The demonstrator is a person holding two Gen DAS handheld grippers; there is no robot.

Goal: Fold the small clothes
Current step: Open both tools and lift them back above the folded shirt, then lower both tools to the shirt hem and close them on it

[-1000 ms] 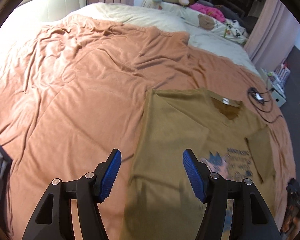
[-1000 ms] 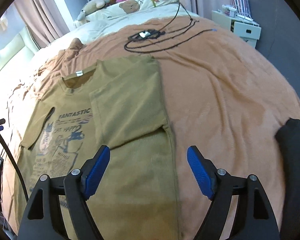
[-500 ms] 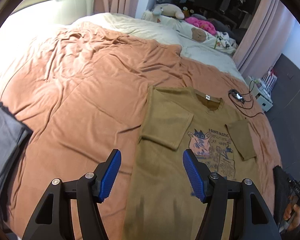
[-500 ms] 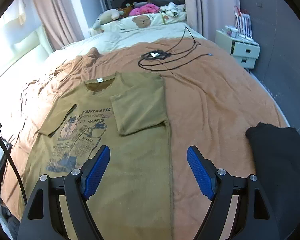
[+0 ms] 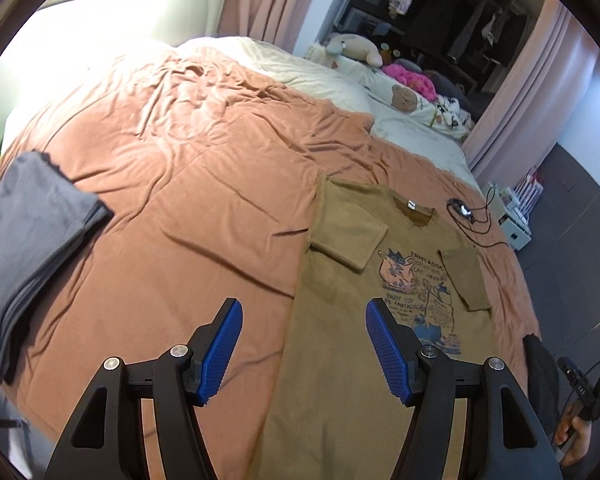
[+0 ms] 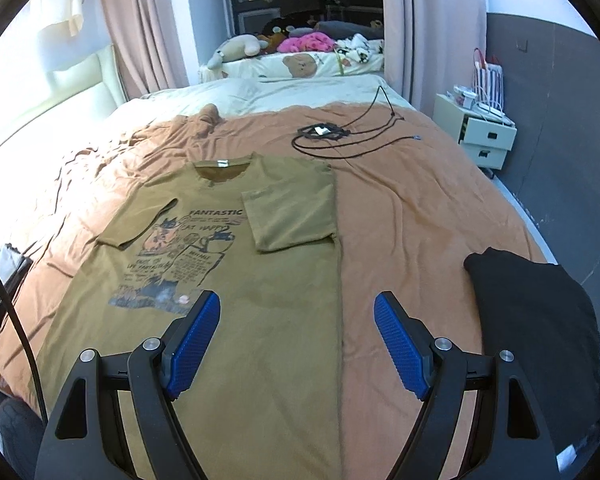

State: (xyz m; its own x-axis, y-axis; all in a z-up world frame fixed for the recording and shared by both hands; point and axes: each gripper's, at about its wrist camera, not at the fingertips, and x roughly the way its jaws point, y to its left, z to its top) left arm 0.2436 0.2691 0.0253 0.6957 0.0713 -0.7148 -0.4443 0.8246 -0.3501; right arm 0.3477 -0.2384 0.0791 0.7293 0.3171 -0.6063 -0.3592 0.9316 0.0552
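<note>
Both tools hang above the near part of the bed, angled down toward it. The left tool [image 5: 304, 346] has its two blue ribbed pads spread apart with nothing between them, straddling the left edge of the shirt from above; the right tool [image 6: 297, 338] is likewise released, its pads spread over the shirt's right edge. One olive-brown short-sleeved T-shirt [image 6: 260, 280] lies flat, face up, on the orange-brown bedspread [image 6: 412, 216], collar at the far end and hem toward the near edge. Its two sleeves are both folded inward onto the chest, flanking a cartoon cat print with the word "FANTASTIC". Two other garments rest on the bed: one folded grey garment [image 5: 32, 248] at the near left and one black garment [image 6: 536, 320] at the near right, both well apart from the shirt. One coiled black cable [image 6: 332, 136] lies beyond the collar, on the far right.
</note>
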